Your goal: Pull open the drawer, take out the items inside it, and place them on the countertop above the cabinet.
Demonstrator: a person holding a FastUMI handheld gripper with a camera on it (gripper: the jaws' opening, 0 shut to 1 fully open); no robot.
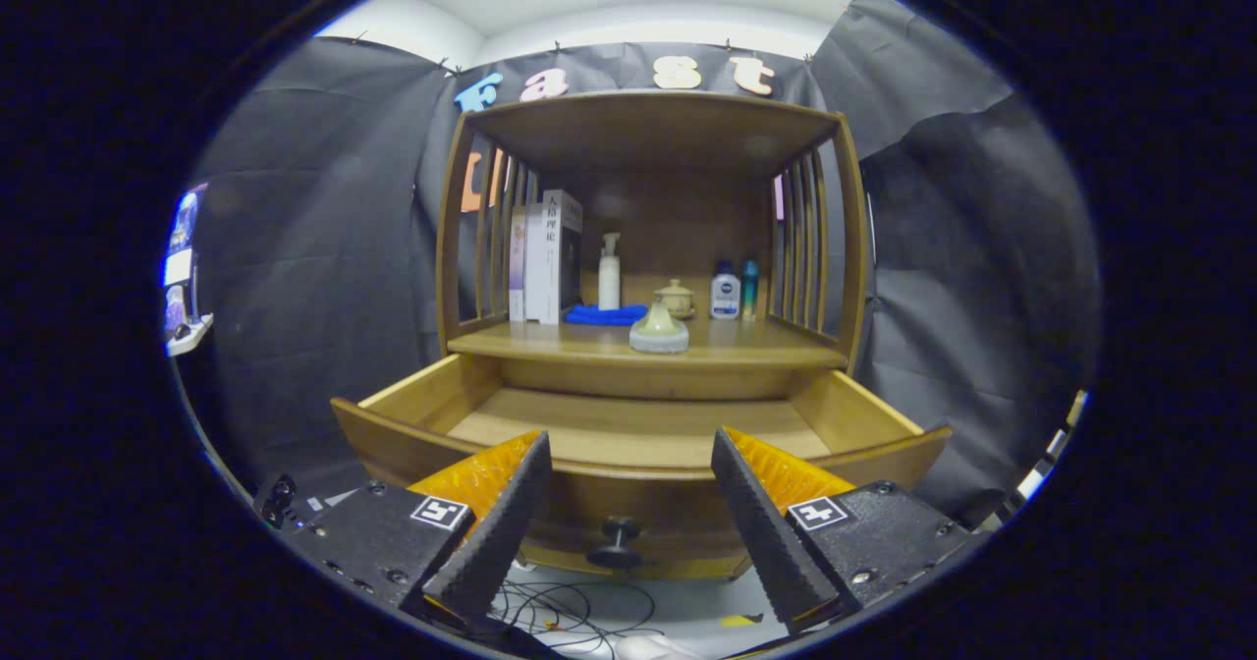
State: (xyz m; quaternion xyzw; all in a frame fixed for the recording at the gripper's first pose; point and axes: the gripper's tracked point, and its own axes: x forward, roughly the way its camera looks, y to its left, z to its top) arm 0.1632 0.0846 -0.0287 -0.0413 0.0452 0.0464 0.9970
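Wooden drawer (638,434) stands pulled well out below the countertop (648,344), and its visible floor looks bare, though the near strip behind the front panel is hidden, so I can't swear nothing is left. The gripper (628,522) hangs spread wide with nothing between its fingers, the drawer knob (617,540) just ahead and between them. A pale lidded jar (659,329) sits at the countertop's front edge, likely already lifted out. Behind it: books (546,257), a pump bottle (609,272), a blue cloth (605,315), a small lidded pot (676,299) and two bottles (735,291). Next, I'd judge, comes a look deeper inside; the front panel blocks a straight reach, so go in from above.
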